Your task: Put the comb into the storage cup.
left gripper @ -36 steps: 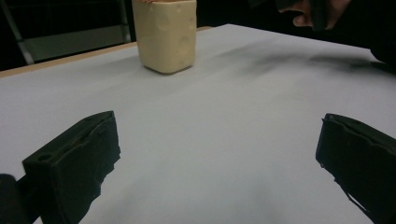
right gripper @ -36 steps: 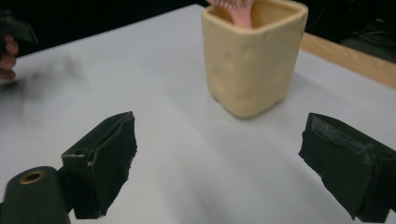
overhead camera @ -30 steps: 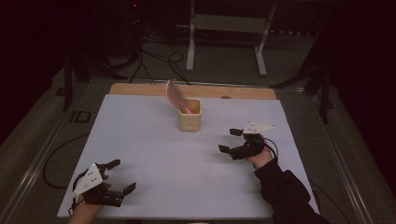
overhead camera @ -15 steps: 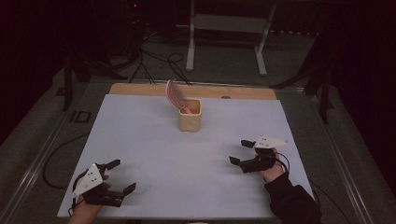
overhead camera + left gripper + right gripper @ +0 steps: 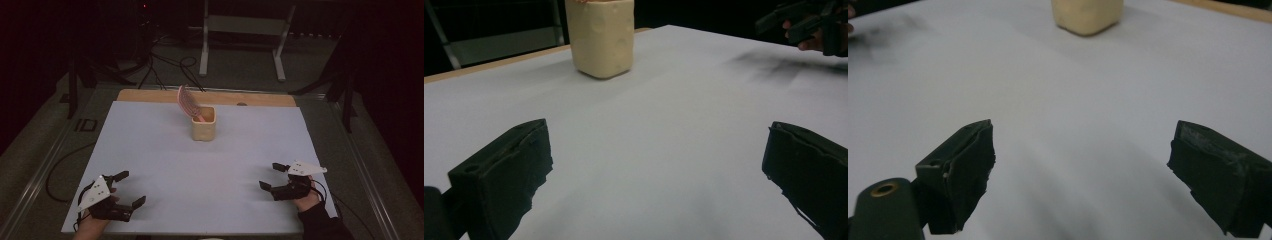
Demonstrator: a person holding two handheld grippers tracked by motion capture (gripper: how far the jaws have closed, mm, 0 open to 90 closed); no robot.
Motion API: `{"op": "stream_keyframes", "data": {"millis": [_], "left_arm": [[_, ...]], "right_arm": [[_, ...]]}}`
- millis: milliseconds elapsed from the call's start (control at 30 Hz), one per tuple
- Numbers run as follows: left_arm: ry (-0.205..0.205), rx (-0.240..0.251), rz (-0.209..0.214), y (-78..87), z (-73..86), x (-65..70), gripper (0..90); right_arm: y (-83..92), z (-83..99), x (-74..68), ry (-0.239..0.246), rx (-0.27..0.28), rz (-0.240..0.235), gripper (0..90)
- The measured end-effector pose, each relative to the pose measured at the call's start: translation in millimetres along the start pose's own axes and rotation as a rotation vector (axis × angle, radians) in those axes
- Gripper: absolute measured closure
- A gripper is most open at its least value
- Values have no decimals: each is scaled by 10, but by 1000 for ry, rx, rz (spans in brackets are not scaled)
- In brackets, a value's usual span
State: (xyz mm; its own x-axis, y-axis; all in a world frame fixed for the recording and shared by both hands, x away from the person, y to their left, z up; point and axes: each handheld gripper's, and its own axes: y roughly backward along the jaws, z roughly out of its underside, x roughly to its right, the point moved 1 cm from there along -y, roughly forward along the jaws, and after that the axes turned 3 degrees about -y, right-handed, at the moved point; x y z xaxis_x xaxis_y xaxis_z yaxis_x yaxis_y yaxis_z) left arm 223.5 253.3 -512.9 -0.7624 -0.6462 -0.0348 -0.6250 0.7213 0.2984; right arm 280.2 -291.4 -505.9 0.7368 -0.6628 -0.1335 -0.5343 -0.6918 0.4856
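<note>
I count two grippers, one cream cup and one pink comb; the left gripper (image 5: 125,190) sits at the near left corner of the white table sheet (image 5: 150,145), the right gripper (image 5: 272,176) at the near right edge, each held by a hand; both rest low over the sheet, well apart from each other.

The cream cup (image 5: 203,125) stands upright toward the far middle of the sheet, and the pink comb (image 5: 186,101) stands in it, leaning to the left over the rim; behind the sheet I see a wooden strip (image 5: 150,95) of the table, then cables (image 5: 165,65) on the floor and a grey metal stand (image 5: 245,30); between each gripper and the cup lies only bare sheet.

My left gripper is spread wide and holds nothing; in the left gripper view the cup (image 5: 600,36) is far ahead, left of centre; the right gripper is spread wide too, with nothing between its jaws; in the right gripper view the cup (image 5: 1087,15) is far ahead, near the top middle.
</note>
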Motion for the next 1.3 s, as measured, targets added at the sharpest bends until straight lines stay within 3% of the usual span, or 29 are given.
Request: {"op": "stream_keyframes", "data": {"millis": [500,767,933,1300], "left_arm": [[1,1,-3,-1,-3,1,0],[1,0,-3,-3,-1,-1,0],[-1,-4,-2,-9,3,0,0],[-2,-7,-2,-12,5,1,0]], "right_arm": [[225,294,-32,-59,-31,46,104],[222,337,90,-115,-27,95,105],[226,331,123,-137,-17,102,105],[212,291,95,-116,4,87,105]]}}
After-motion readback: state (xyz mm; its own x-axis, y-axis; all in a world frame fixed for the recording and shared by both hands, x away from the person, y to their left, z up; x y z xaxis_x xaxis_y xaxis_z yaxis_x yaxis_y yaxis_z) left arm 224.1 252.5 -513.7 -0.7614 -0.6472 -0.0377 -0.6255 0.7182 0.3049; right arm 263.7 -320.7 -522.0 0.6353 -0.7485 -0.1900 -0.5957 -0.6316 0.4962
